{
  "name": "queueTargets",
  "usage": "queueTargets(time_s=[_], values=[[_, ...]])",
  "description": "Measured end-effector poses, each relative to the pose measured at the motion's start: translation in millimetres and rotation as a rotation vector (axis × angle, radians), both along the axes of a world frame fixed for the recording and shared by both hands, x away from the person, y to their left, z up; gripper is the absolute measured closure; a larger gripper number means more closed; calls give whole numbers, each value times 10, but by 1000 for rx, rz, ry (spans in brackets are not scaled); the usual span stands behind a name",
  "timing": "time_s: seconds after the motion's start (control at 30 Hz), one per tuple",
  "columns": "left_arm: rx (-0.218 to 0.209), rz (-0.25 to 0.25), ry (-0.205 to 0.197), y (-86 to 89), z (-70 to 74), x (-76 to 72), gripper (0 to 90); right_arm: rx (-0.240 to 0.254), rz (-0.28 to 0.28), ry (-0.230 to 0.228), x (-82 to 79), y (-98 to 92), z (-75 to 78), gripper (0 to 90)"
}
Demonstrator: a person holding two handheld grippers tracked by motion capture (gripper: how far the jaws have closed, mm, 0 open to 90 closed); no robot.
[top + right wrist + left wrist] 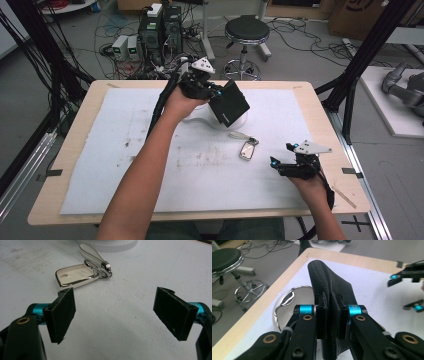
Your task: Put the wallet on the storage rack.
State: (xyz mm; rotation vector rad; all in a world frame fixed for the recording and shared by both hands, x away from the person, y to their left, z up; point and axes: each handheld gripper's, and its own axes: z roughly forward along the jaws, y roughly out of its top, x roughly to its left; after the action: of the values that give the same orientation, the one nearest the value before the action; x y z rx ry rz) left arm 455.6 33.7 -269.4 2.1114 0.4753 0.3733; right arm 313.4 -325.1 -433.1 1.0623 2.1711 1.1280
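Note:
A black leather wallet hangs in the air above a shiny round metal bowl at the table's far middle. My left gripper is shut on the wallet, its jaws pinching the wallet's edge, with the bowl below and to the left. A cream and chrome key fob with a strap lies on the white mat. My right gripper rests low at the right, open, with nothing between its jaws. The key fob lies just beyond the right gripper, toward its left jaw.
A white mat covers most of the wooden table. A black stool and computer boxes with cables stand on the floor beyond the far edge. Black frame posts rise at the right.

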Motion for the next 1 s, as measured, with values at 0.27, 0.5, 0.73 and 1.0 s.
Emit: queueTargets(time_s=[0.27,0.5,0.73,1.0], values=[[12,25,11,-126,2,211,829,0,0,-6,7,-9,0,183],[38,68,2,-176,-45,364,828,-24,-1,-17,-2,2,7,183],[109,138,-10,-125,-155,438,828,-35,-1,-19,-3,3,4,183],[135,168,-40,-113,-225,483,826,-52,-2,-25,-6,19,5,183]])
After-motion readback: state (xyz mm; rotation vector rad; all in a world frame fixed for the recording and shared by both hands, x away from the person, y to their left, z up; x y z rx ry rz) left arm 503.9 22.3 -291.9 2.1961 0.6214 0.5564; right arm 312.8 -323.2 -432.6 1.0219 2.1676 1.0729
